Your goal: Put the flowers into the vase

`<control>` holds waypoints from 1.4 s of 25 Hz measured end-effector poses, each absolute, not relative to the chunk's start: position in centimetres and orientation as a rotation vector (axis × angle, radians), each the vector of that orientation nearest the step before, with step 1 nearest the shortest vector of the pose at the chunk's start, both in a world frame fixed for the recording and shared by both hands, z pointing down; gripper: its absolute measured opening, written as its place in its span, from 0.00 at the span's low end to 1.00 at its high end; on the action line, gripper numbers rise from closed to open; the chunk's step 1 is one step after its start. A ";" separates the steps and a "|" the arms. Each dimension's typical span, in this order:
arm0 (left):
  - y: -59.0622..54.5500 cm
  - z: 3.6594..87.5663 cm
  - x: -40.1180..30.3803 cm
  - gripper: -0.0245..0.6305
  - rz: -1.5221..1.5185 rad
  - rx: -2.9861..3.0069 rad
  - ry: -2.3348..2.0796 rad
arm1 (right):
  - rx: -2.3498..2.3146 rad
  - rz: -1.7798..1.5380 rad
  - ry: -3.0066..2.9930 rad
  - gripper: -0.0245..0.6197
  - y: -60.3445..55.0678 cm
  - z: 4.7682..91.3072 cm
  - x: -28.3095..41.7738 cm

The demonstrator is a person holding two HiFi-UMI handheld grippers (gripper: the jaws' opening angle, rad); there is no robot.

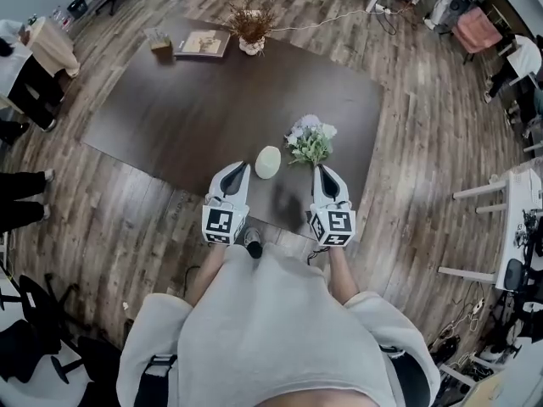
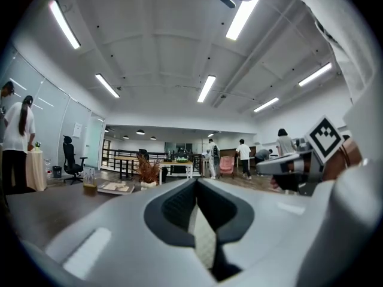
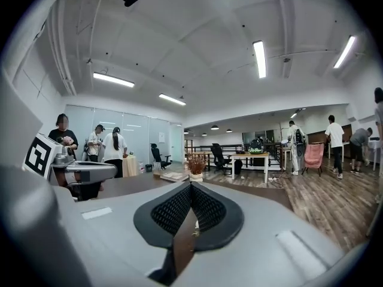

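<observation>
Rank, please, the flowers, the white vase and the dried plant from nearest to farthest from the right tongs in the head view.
1. Flowers, just ahead of the right tongs.
2. White vase, left of the flowers.
3. Dried plant, at the table's far edge.

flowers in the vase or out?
Out. The flowers lie on the table beside the vase, not in it.
</observation>
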State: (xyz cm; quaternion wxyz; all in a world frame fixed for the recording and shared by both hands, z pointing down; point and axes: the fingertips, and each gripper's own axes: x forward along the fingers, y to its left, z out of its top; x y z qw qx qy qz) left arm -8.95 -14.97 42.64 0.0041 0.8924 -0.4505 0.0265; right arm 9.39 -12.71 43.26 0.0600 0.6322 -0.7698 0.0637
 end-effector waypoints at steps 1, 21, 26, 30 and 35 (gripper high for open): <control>-15.5 42.8 -9.0 0.05 0.085 2.798 -1.404 | 1.920 0.192 -2.324 0.04 -13.2 43.3 9.3; -16.8 48.4 -7.6 0.05 0.237 2.692 -1.369 | 1.847 0.317 -2.306 0.04 -16.2 46.6 10.8; -14.2 51.7 -7.4 0.05 0.322 2.620 -1.355 | 1.793 0.408 -2.288 0.04 -14.8 49.8 11.1; -12.8 53.7 -6.8 0.05 0.350 2.591 -1.336 | 1.772 0.455 -2.252 0.04 -13.3 51.5 11.9; -13.0 55.0 -5.7 0.06 0.363 2.604 -1.319 | 1.771 0.470 -2.226 0.04 -12.6 52.4 13.1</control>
